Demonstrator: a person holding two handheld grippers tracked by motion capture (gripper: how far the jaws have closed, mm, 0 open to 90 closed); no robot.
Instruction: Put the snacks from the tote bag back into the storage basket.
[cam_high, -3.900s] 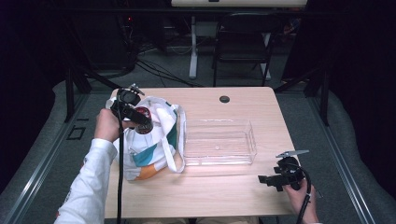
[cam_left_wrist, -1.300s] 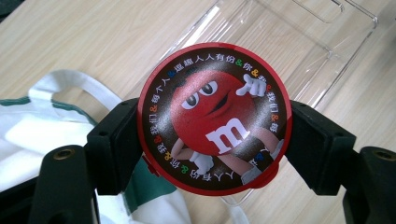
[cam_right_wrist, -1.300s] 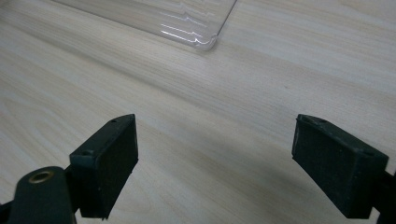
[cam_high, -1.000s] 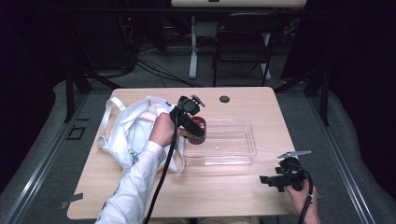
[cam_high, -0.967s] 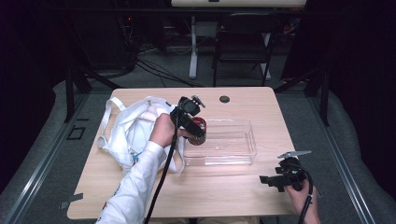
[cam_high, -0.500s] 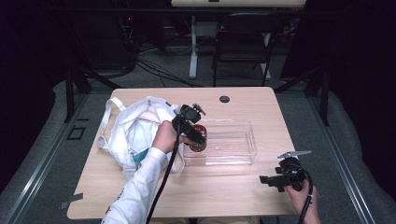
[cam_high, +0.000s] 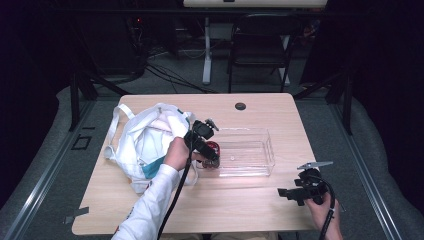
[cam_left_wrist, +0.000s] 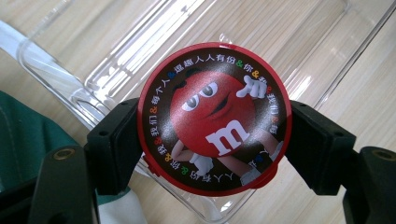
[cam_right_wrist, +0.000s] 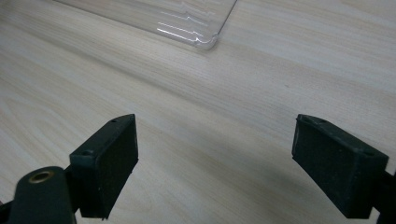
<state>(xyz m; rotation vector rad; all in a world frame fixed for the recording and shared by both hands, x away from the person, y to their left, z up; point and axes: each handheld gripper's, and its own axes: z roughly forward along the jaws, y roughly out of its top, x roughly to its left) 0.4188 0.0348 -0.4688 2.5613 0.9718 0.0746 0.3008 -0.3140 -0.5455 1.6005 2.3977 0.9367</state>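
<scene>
Since the earlier high views the left gripper (cam_high: 214, 159) has carried the round red candy tin (cam_left_wrist: 214, 118) from the white tote bag (cam_high: 145, 145) at 9 o'clock down over the 9 o'clock end of the clear plastic tray (cam_high: 250, 159). Its jaws clamp the tin's sides. The right gripper (cam_right_wrist: 215, 163) has stayed at 4 o'clock, jaws wide apart with nothing between them. Whether the tin touches the tray floor is hard to tell; its body hides under its lid.

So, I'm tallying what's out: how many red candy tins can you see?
1: the tin, clamped in the left gripper over the clear tray's left end. The bag may hide more.
</scene>
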